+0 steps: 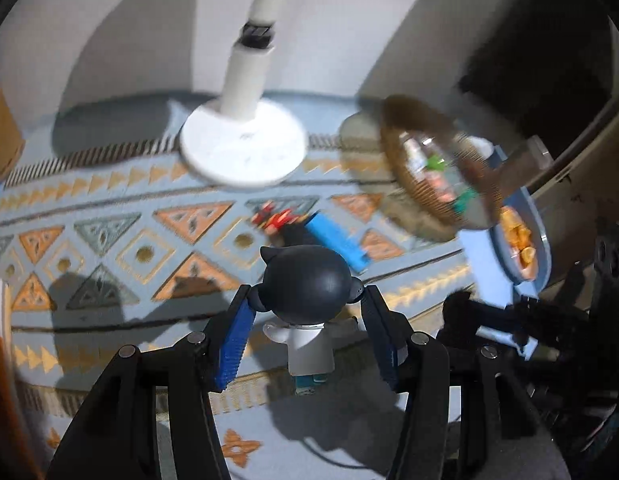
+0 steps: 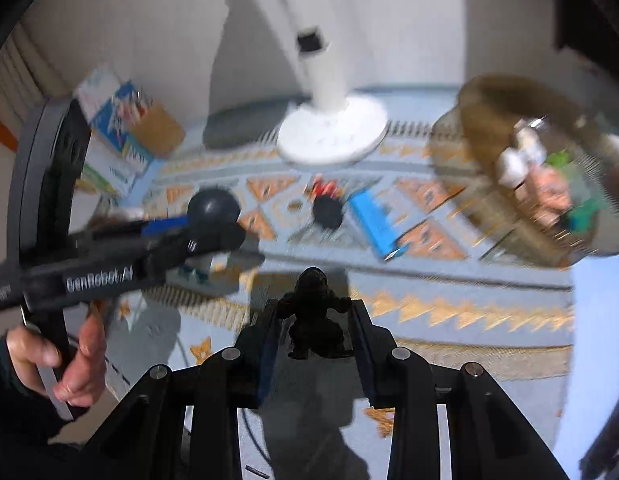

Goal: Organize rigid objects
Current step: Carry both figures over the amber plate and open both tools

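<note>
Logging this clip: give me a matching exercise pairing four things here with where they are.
Things:
1. big-headed figure
2. black figure
3. blue bar
4. lamp base

Places:
A. in the right gripper
B. on the cloth by the wall
C. in the left gripper
D. flat on the cloth, beside a red toy

Pairs: 1-C, 2-A, 3-D, 4-B

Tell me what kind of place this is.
Probably a home tabletop, not a workshop: a patterned blue and orange cloth covers the surface, a white lamp base stands on it, and a woven basket holds small toys. Both grippers hold figurines.
</note>
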